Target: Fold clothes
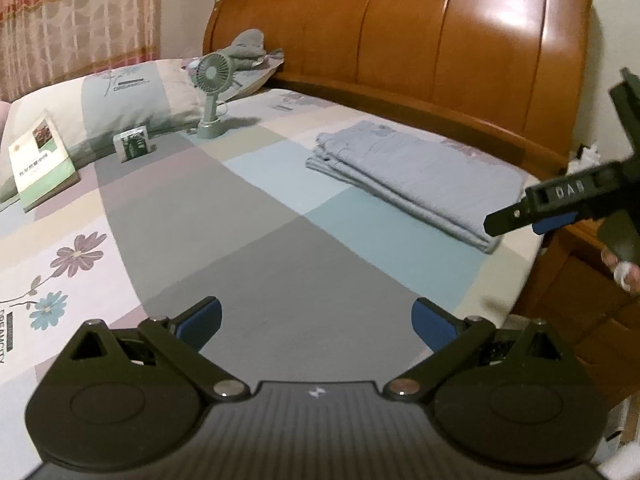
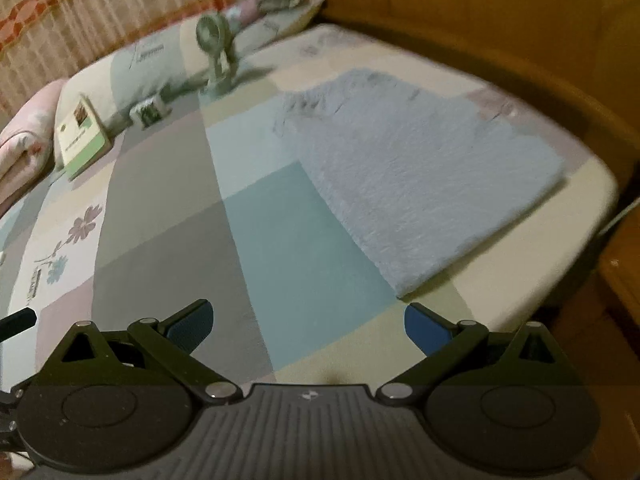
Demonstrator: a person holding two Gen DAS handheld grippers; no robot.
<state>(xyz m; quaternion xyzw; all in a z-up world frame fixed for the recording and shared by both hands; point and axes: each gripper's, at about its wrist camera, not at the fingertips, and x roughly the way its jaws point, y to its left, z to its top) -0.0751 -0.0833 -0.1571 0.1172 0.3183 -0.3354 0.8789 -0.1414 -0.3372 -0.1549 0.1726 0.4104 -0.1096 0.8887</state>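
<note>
Folded blue garment (image 1: pixel 404 176) flat on patchwork bed sheet (image 1: pixel 256 232), left gripper (image 1: pixel 316 320) spread empty, right gripper (image 2: pixel 308 324) likewise

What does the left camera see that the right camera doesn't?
Only the left wrist view shows the wooden headboard sharply, the right gripper seen from outside, and layered edges on the folded blue garment. Only the right wrist view shows a pink quilt. Both show the fan, book, pillow and patchwork sheet.
</note>
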